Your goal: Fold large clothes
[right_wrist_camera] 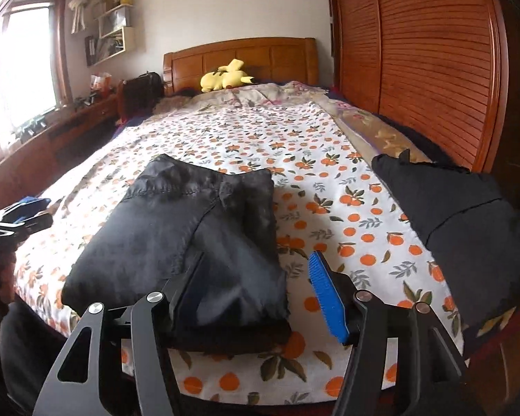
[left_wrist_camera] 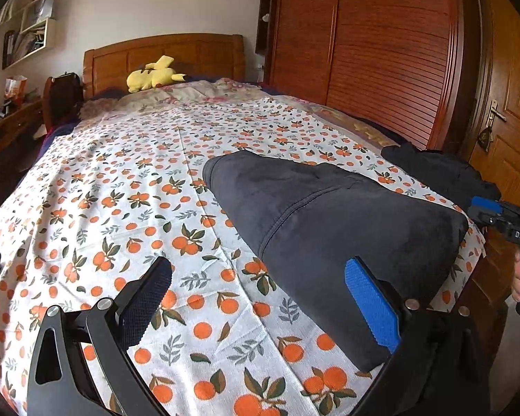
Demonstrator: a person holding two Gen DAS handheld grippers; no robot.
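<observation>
A folded dark grey garment [left_wrist_camera: 332,228] lies on the orange-print bed sheet [left_wrist_camera: 121,180] near the foot of the bed; it also shows in the right wrist view [right_wrist_camera: 190,235]. My left gripper [left_wrist_camera: 260,298] is open and empty, its blue-padded finger beside the garment's near left edge. My right gripper [right_wrist_camera: 256,291] is open, its jaws standing around the garment's near right corner without closing on it. It also shows at the right edge of the left wrist view [left_wrist_camera: 492,213].
A second black garment [right_wrist_camera: 461,228] lies on the bed's right side by the wooden wardrobe [right_wrist_camera: 426,62]. A yellow plush toy [right_wrist_camera: 225,76] lies by the headboard. A desk [right_wrist_camera: 52,138] stands along the left under the window. A door [left_wrist_camera: 513,111] is at the far right.
</observation>
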